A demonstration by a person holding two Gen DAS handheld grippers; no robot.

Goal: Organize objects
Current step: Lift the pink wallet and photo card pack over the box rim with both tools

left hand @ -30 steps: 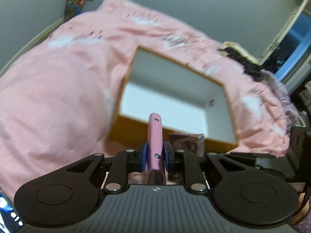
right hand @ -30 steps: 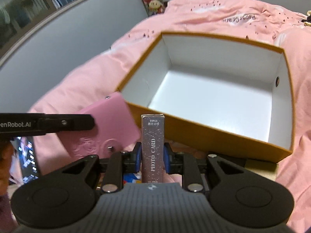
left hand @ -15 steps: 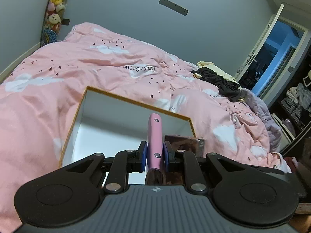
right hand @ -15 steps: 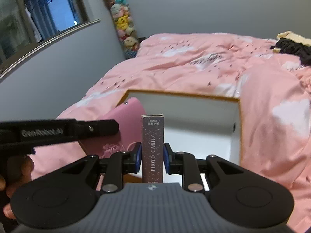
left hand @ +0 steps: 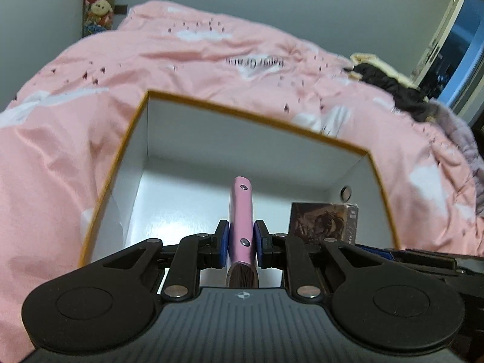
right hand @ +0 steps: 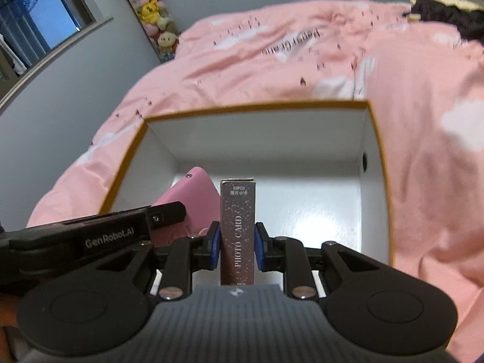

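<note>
**Both tools loaded and hanging over the open box**

Going left to right. The left tool [left hand: 240, 240] is clamped tight on a slim pink case [left hand: 241, 211], some kind of snap-button wallet or notebook as far as I can tell, held edge-on with its long axis running straight out along the fingers toward the far wall of the box. Right beside it, the right tool [right hand: 237, 242] is closed on a dark speckled box of photo cards [right hand: 237, 227], also standing on its narrow edge and pointing forward the same way. So neither tool is free, each one's blue pads are pressed on its own item.

The relation that matters: the orange-rimmed cardboard box [left hand: 127, 157] sits on the bed's pink duvet [left hand: 60, 151], open side up, and both items are in front of its white, empty-looking floor, below and ahead of the tools. Both tools tilt down into it, side by side and close together, pink case toward the left wall, photo cards more central.

My guess is the next bit is just lowering and letting go. Neither hand looks clearly nearer. Worth watching that the two tools don't bump, and that tall thin items dropped on edge may tip over.
</note>
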